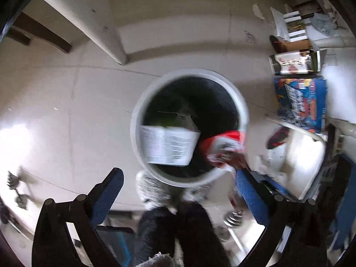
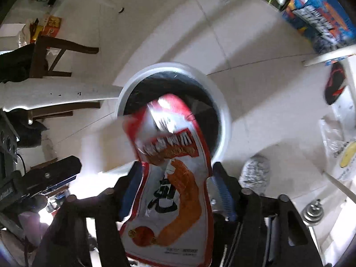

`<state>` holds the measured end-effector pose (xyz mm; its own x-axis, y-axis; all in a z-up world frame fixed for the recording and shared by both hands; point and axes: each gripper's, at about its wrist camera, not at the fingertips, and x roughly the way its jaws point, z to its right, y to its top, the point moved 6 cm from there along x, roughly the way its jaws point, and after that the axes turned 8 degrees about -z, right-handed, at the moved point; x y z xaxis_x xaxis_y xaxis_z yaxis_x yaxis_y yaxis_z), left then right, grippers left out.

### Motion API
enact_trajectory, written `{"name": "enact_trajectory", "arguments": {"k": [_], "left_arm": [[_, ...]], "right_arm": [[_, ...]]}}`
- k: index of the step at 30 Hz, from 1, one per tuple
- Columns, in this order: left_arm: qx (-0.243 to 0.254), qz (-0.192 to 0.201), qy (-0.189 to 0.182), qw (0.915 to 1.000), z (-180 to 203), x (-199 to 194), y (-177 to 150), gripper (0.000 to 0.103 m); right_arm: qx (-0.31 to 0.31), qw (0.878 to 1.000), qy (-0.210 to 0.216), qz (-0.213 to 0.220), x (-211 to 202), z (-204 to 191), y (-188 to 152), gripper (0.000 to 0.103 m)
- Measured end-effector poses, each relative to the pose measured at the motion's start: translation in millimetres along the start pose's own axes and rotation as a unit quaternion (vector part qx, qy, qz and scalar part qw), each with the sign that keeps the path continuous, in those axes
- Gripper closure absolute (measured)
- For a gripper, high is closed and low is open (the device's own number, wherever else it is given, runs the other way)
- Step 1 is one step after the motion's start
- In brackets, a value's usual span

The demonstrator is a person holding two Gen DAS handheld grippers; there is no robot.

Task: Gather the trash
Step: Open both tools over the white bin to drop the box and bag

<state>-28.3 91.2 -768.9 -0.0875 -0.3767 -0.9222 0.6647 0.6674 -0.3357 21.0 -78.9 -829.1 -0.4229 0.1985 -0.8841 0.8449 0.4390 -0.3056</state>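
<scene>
A round white-rimmed trash bin [image 1: 189, 178] with a black liner stands on the tiled floor below me; it also shows in the right wrist view [image 2: 224, 120]. A white printed box [image 1: 169, 146] lies inside it. My left gripper [image 1: 178, 184] is open and empty just above the bin's near rim. My right gripper [image 2: 175, 178] is shut on a red, white and orange snack bag [image 2: 173, 178], held over the bin's mouth; the bag also shows in the left wrist view [image 1: 222, 149] at the bin's right rim.
A blue printed carton [image 1: 300, 104] and a dark box [image 1: 293, 62] stand right of the bin. A white table leg [image 1: 106, 33] and a dark wooden chair [image 2: 55, 51] are behind it. Fuzzy grey slippers [image 1: 153, 189] and a dumbbell [image 1: 233, 220] sit near the bin.
</scene>
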Motion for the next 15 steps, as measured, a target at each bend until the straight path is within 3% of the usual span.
{"name": "enact_trajectory", "arguments": {"k": [2,3,6,9,15], "left_arm": [[0.002,0.014,0.043,0.9990,-4.8,-6.4,-3.4,0.000],[0.007,0.019,0.063,0.9978,-6.9,-9.2,-6.0,0.000],[0.015,0.029,0.101,0.9944,-12.2,-20.3,-17.4,0.000],[0.021,0.028,0.116,0.9926,-15.3,-30.1,-30.8,0.000],[0.024,0.034,0.127,0.9911,-16.2,-51.7,-53.3,0.000]], "right_arm": [[-0.005,1.000,-0.008,0.002,4.0,0.3,3.4,0.005],[-0.013,1.000,-0.027,0.009,2.6,-0.2,4.2,0.004],[-0.035,0.996,-0.076,0.019,-3.6,-2.2,6.2,0.004],[-0.057,0.989,-0.131,0.026,-11.7,-5.6,5.4,0.004],[-0.073,0.982,-0.172,0.040,-40.0,-13.4,-6.3,0.004]]}}
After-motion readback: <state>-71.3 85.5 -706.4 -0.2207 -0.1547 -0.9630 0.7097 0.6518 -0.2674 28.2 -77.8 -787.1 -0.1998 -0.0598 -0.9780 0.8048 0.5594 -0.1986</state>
